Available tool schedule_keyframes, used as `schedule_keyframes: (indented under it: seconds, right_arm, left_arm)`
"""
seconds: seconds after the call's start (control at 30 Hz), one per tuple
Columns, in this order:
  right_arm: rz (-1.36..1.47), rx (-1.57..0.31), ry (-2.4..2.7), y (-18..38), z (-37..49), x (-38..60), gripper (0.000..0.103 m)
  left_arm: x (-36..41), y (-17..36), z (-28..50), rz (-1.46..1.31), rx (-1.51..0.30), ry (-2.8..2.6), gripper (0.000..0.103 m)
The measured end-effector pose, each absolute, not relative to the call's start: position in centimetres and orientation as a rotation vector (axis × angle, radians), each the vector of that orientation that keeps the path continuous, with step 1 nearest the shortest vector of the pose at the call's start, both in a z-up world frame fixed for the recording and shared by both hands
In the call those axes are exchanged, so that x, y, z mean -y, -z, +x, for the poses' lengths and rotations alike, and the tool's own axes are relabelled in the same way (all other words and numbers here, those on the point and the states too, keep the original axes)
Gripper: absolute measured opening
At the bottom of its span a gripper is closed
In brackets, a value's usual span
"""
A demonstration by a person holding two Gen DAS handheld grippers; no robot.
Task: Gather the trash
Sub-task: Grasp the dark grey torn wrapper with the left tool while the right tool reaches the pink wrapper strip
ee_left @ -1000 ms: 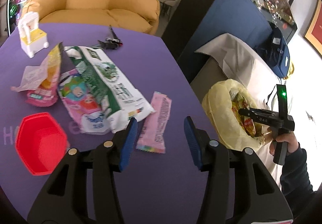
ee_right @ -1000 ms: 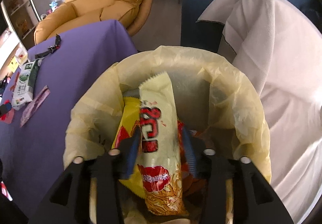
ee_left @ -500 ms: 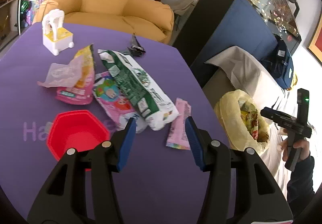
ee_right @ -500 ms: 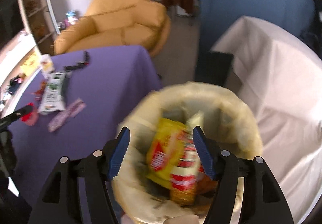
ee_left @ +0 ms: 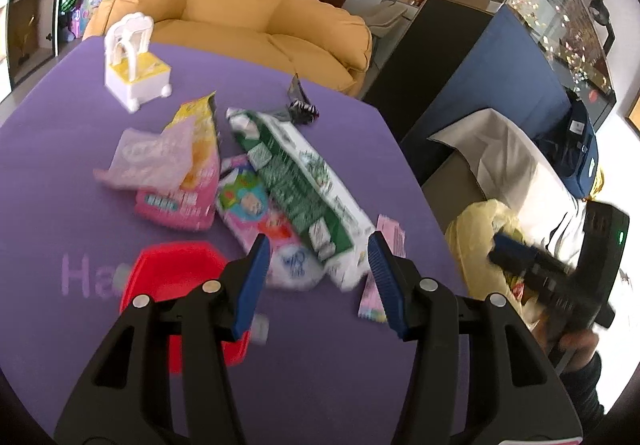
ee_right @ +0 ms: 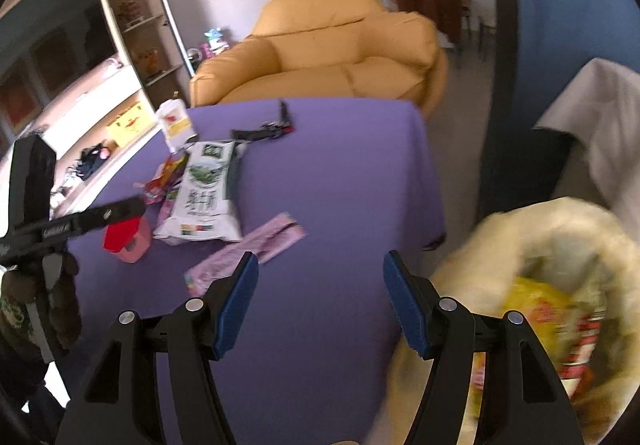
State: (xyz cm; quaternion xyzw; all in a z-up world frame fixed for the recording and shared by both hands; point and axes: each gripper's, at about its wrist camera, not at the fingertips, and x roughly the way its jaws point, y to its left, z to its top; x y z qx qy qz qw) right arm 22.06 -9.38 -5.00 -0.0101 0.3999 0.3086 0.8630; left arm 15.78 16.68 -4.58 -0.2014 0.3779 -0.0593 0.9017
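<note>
Snack wrappers lie on the purple table (ee_left: 304, 385): a green and white bag (ee_left: 296, 189), a pink cartoon packet (ee_left: 256, 217), a pink and yellow bag (ee_left: 192, 181), a clear wrapper (ee_left: 148, 161) and a thin pink wrapper (ee_left: 384, 269). My left gripper (ee_left: 318, 277) is open and empty above the green bag's near end. My right gripper (ee_right: 318, 293) is open and empty over the table edge, beside the yellow-lined trash bin (ee_right: 532, 285), which holds yellow and red wrappers (ee_right: 560, 325). The green bag (ee_right: 208, 197) and thin pink wrapper (ee_right: 248, 249) also show in the right wrist view.
A red hexagonal dish (ee_left: 176, 285) sits near left on the table. A white and yellow toy chair (ee_left: 134, 61) and a small black object (ee_left: 300, 105) stand farther back. A yellow armchair (ee_left: 256, 13) is behind the table. A white-covered seat (ee_left: 508, 157) flanks the bin.
My right gripper let go of the noodle wrapper into the bin, opened, and swung left and up toward the table. My left gripper pulled back and tilted, showing more of the table.
</note>
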Motion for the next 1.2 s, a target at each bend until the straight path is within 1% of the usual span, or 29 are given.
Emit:
schedule_keyframes:
  seconds: [0.07, 0.2, 0.3, 0.37, 0.47, 0.6, 0.73, 0.8, 0.83, 0.9, 0.97, 1.03, 1.2]
  right_arm:
    - [-0.017, -0.837, -0.671, 5.5, 21.8, 8.4, 0.061]
    - [-0.051, -0.776, -0.678, 5.6, 21.3, 6.9, 0.061]
    - [-0.027, -0.773, -0.688, 5.7, 21.9, 6.5, 0.061]
    - [-0.018, -0.775, -0.679, 5.7, 22.6, 6.5, 0.061]
    - [-0.017, -0.780, -0.655, 5.9, 23.5, 6.6, 0.061]
    - [0.010, -0.806, -0.650, 6.4, 25.0, 6.5, 0.061]
    - [0.021, -0.819, -0.658, 6.7, 25.6, 6.3, 0.061]
    - [0.013, -0.821, -0.662, 6.9, 25.7, 6.0, 0.061]
    - [0.008, -0.822, -0.665, 7.1, 25.7, 5.8, 0.061]
    - [0.005, -0.825, -0.671, 7.3, 25.7, 5.4, 0.061]
    - [0.008, -0.833, -0.679, 7.5, 25.6, 5.1, 0.061]
    - [0.013, -0.838, -0.688, 7.6, 25.3, 5.0, 0.061]
    - [0.011, -0.830, -0.710, 7.4, 23.9, 5.0, 0.061]
  left_arm:
    - [-16.8, 3.6, 17.3, -0.378, -0.763, 0.122, 0.049]
    - [-16.6, 1.3, 21.3, -0.234, -0.700, 0.187, 0.049]
    - [-15.8, 1.0, 25.2, -0.079, -0.711, 0.287, 0.049]
    - [-14.9, 1.6, 28.2, 0.080, -0.756, 0.310, 0.049]
    - [-14.1, 3.0, 32.4, 0.192, -0.855, 0.292, 0.049]
    - [-13.9, 5.3, 36.7, 0.200, -0.987, 0.319, 0.049]
    - [-13.5, 7.1, 38.8, 0.239, -1.043, 0.318, 0.048]
    - [-13.4, 8.1, 39.4, 0.255, -1.069, 0.311, 0.039]
    - [-13.3, 8.4, 39.5, 0.260, -1.078, 0.304, 0.039]
    - [-13.5, 8.2, 39.2, 0.238, -1.062, 0.295, 0.031]
    - [-14.2, 8.1, 39.1, 0.182, -1.052, 0.287, 0.028]
    - [-15.2, 7.7, 38.5, 0.099, -1.036, 0.283, 0.020]
    - [-17.3, 4.9, 35.0, -0.045, -0.945, 0.257, 0.019]
